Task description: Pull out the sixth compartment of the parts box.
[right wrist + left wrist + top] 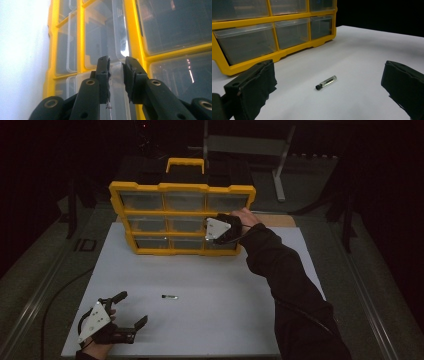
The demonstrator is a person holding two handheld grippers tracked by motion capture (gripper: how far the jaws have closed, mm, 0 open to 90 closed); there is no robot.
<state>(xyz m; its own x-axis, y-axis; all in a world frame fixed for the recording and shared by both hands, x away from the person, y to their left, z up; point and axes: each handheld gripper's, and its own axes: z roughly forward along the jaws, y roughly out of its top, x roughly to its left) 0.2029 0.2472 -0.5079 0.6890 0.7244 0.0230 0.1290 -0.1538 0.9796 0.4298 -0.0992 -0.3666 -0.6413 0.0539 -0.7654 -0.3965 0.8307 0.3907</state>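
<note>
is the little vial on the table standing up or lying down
Lying down. The vial rests on its side on the white table, black cap toward the open left hand-held gripper, which isn't touching it.

My left gripper (329, 87) stands wide open over the white table (362, 50), a small vial (326, 82) lying between my jaws, yellow organizer (272, 52) beyond.

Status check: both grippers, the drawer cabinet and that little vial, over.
Right gripper nearly shut around the lip of a clear plastic drawer in the yellow cabinet. Left gripper open, low over the white board. Small clear black-capped vial lying free. Nothing blocking.
</note>
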